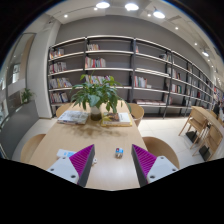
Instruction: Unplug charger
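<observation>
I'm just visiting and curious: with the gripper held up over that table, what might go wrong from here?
The gripper is open and high above the wooden table, with nothing between its fingers. No charger is clearly recognisable; only a small blue object lies just ahead, so it might aim at the wrong thing. Moving forward, it could knock the potted plant or the books beside it.

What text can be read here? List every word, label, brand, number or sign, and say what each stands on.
No text can be read.
Books on the bookshelves: spines too small to read.
Open papers or books on the table beside the potted plant: print too small to read.
Small blue object between the open gripper fingers: no legible label.
</observation>
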